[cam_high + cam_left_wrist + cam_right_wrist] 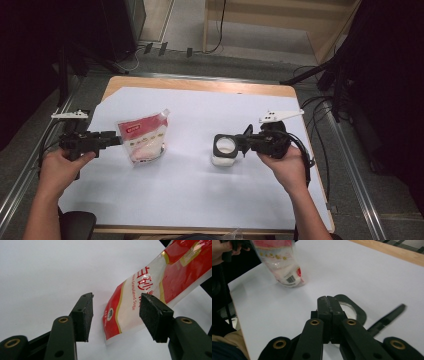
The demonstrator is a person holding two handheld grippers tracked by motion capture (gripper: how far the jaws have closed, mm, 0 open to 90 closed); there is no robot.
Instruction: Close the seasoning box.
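Sugar bag [143,138], red and white with a clear window showing white granules, stands tilted on the white sheet [200,190] at about 9 o'clock of the bench [200,86] centre. Its top corner points to 1 o'clock; its base sits on the sheet. In the left gripper view the bag [140,295] hangs between the fingers, printed side facing the camera, its lower edge nearer the right finger [155,315]; there is a gap to the left finger [83,312]. Contact with the right pad: cannot tell.

Left gripper [112,140] is at 9 o'clock of the bag, held level by the left hand [62,167], fingers apart with the bag's edge in the gap.

Jar [224,152], small with white contents, sits at 3 o'clock of the bag, well apart from it, on the sheet. A black lid [225,144] with a round opening is over its top. In the right gripper view the lid [359,311] shows just beyond the fingertips, with a black strip [387,318] sticking out toward 3 o'clock.

Right gripper [245,141] is at 3 o'clock of the jar, in the right hand [285,165]. Its fingers [328,307] are pressed together; they appear to pinch the lid's edge, with the contact point hidden.

Wooden bench edge shows at 12 o'clock beyond the sheet.
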